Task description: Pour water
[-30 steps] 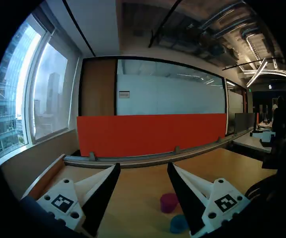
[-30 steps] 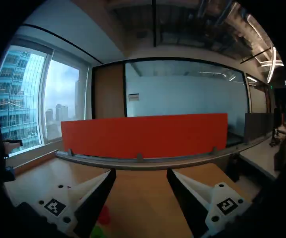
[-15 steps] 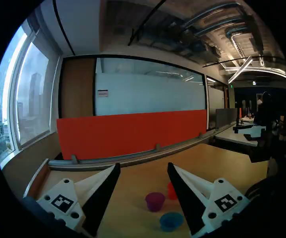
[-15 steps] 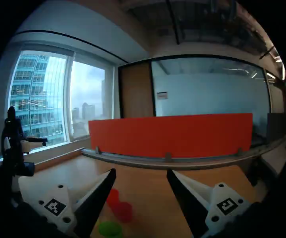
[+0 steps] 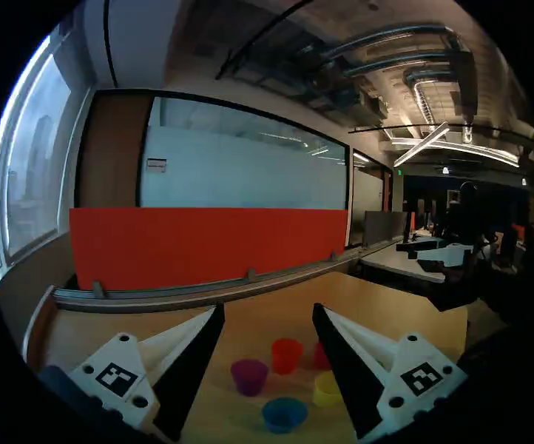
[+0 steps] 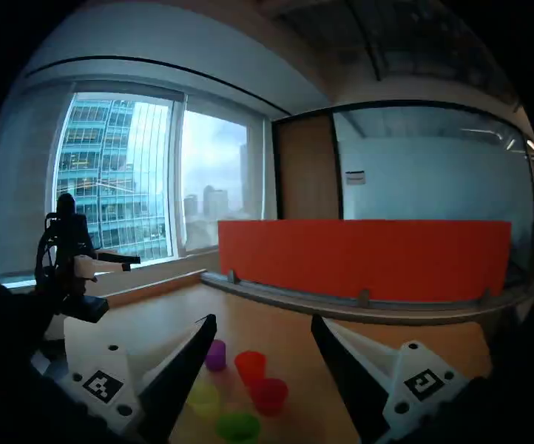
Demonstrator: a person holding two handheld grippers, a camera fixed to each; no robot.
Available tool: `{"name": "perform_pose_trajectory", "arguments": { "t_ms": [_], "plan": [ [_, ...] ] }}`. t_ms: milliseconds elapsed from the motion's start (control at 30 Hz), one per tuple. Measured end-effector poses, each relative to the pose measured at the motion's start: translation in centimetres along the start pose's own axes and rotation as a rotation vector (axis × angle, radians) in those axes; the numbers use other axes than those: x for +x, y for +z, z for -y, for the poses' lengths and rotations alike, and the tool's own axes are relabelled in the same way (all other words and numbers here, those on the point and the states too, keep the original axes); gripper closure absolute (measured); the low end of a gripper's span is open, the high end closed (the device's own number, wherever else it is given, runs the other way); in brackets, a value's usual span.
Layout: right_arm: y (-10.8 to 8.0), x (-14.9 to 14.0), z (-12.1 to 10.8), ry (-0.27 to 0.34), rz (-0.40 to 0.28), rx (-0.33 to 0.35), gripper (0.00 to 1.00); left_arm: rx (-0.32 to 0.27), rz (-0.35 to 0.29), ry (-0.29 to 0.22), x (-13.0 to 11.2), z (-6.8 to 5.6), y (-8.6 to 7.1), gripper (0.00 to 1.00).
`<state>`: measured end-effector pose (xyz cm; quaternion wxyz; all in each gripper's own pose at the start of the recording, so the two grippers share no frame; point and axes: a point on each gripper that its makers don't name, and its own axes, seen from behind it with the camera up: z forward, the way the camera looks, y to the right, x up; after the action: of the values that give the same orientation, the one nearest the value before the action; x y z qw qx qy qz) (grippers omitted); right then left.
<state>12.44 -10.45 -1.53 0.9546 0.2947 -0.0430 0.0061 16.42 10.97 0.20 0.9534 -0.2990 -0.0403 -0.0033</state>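
We see the right gripper (image 6: pixel 262 320), jaws apart, over a wooden table (image 6: pixel 296 370) bearing a close cluster of five coloured cups (image 6: pixel 269 394) before an orange partition (image 6: pixel 363 259).

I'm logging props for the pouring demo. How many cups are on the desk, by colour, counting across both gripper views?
purple cup: 1
orange cup: 1
red cup: 1
yellow cup: 1
blue cup: 1
green cup: 1
Total: 6 cups
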Motion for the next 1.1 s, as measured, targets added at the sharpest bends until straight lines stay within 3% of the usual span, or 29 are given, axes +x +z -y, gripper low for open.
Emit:
{"name": "perform_pose_trajectory", "arguments": {
  "t_ms": [167, 367, 667, 1100],
  "plan": [
    [0.0, -0.2, 0.4, 0.002, 0.024, 0.03, 0.01, -0.048, 0.007, -0.001, 0.2, -0.9, 0.1, 0.12],
    [0.0, -0.7, 1.1, -0.005, 0.069, 0.074, 0.01, -0.091, 0.045, 0.038, -0.4, -1.8, 0.2, 0.12],
    [-0.2, -2.5, 2.2, -0.064, 0.152, 0.123, 0.01, -0.151, 0.091, 0.083, -1.7, -3.4, 0.0, 0.12],
    [-1.2, -5.4, 3.2, -0.106, 0.253, 0.174, 0.01, -0.175, 0.15, 0.104, -3.9, -3.6, 0.1, 0.12]
  ]
}}
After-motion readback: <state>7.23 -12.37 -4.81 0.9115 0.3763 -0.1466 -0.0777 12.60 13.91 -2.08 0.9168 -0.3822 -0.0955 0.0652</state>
